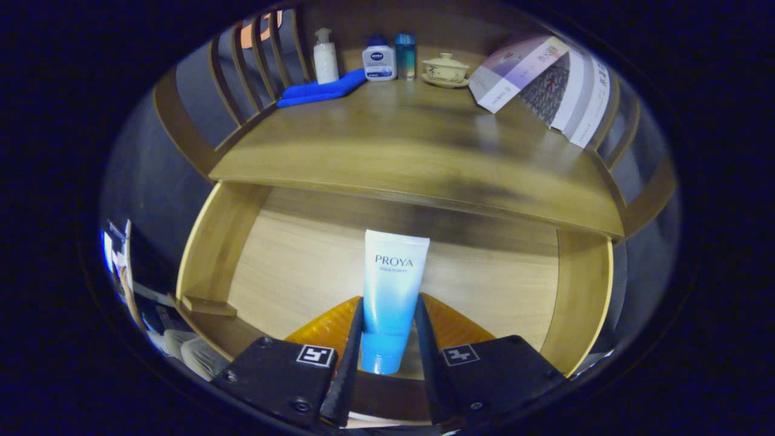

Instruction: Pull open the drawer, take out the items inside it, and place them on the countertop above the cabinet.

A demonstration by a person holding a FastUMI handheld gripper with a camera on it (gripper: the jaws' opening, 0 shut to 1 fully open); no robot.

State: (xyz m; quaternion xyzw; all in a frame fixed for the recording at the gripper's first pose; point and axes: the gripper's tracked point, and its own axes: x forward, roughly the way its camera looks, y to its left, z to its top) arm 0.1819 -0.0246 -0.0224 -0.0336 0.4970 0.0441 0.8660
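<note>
One white-and-blue tube (390, 297) lies in the pulled-out wooden drawer (221, 242) below the countertop (412, 145), and the gripper (389, 315) has both fingers closed against the sides of this tube, which stands between them.

Open drawer (284, 266): tube (392, 297) upright between both fingers of the gripper (389, 339), pressed on each side. Countertop (412, 151) at 12 o'clock: blue cloth (321, 89), pump bottle (325, 57), two bottles, lidded cup (446, 68); boxes (545, 85) at 1 o'clock.
</note>
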